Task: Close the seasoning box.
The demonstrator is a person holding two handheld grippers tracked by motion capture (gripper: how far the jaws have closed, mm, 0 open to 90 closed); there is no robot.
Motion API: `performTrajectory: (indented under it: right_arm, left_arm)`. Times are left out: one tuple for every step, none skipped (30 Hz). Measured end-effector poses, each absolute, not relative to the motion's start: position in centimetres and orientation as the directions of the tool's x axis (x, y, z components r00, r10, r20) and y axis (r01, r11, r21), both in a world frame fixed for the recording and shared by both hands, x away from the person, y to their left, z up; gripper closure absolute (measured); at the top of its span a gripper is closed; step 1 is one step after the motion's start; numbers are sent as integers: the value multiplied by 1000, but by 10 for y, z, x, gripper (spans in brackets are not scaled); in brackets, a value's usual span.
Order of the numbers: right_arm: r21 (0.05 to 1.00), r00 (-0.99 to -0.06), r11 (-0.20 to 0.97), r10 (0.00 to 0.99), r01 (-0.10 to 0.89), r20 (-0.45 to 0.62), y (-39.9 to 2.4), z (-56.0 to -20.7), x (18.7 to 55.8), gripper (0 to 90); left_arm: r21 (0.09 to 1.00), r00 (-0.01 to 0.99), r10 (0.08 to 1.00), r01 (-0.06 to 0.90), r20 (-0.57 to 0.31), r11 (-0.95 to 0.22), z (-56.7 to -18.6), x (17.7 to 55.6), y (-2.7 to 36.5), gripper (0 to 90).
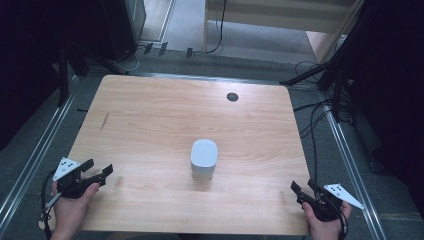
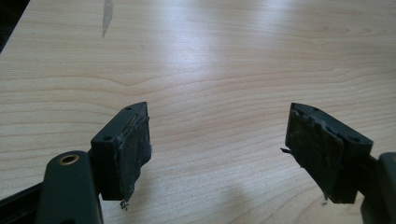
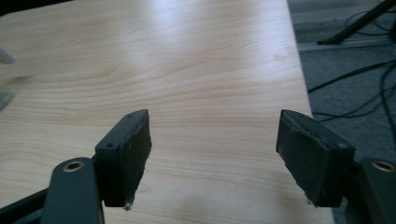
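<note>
Both sets of jaws gape wide, gripping nothing: left gripper (image 1: 100, 170) at the near left corner, right gripper (image 1: 303, 187) near right. Between them, well apart, a white rounded container (image 1: 204, 158) stands mid-table (image 1: 150, 115). Far side: a dark grommet hole (image 1: 232, 97).

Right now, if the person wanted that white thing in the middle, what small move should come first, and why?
Probably bring the right hand-held gripper in toward the white rounded container. It stands alone mid-table, and both hand-held grippers, the left one too, wait open at the near corners, holding nothing.
</note>
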State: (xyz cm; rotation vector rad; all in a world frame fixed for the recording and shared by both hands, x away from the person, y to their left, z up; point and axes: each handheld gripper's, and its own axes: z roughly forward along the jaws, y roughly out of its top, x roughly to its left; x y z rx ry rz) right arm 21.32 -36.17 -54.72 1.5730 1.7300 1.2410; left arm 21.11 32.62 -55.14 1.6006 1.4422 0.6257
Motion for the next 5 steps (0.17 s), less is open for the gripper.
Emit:
performTrajectory:
  right_arm:
    - [856, -213, -75, 954, 512, 211, -361, -547, 213, 281]
    - [851, -201, -64, 960, 521, 195, -359, -547, 214, 288]
    - [851, -201, -64, 960, 521, 195, -359, -547, 214, 288]
    - [851, -199, -62, 961, 521, 192, -358, -547, 214, 287]
    - [854, -199, -57, 962, 517, 185, -358, -547, 213, 304]
  left_arm:
    - [848, 201, 963, 527, -178, 46, -551, 211, 326, 221]
    - [846, 200, 964, 531, -177, 45, -551, 212, 326, 222]
    - [846, 200, 964, 531, -177, 45, -551, 212, 326, 224]
    - [847, 195, 964, 530, -181, 52, -551, 212, 326, 224]
    - [848, 189, 965, 527, -182, 57, -551, 212, 327, 234]
